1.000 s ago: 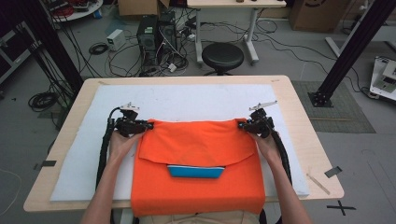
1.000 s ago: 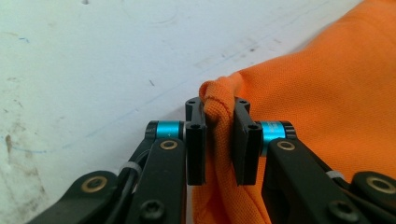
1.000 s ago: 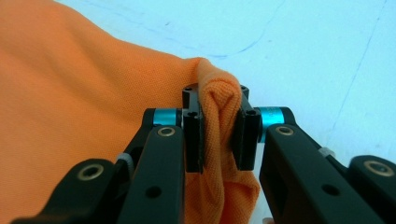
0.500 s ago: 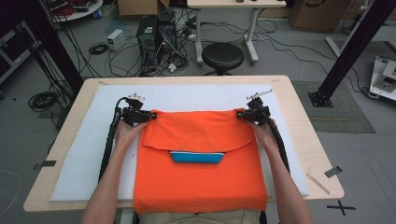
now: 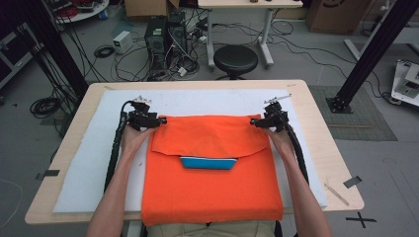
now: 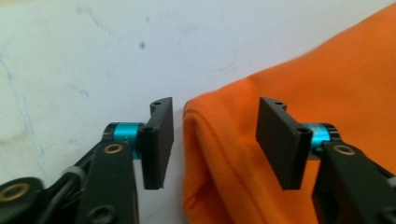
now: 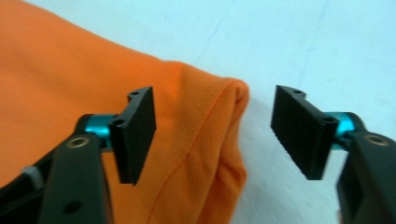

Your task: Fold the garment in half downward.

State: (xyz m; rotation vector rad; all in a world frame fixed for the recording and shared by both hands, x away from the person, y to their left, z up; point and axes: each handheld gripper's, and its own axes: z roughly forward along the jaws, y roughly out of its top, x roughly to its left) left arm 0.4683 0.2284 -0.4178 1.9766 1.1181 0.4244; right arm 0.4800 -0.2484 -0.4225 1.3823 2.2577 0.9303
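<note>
The high view is evenly lit from above and a little soft, with dim floor in the upper left corner. Shadows on the white mat (image 5: 197, 101) are faint. In both gripper views the light is bright and flat; the black pads (image 6: 159, 140) at the bottom are blurred, and the orange cloth (image 7: 56, 70) looks soft.
</note>
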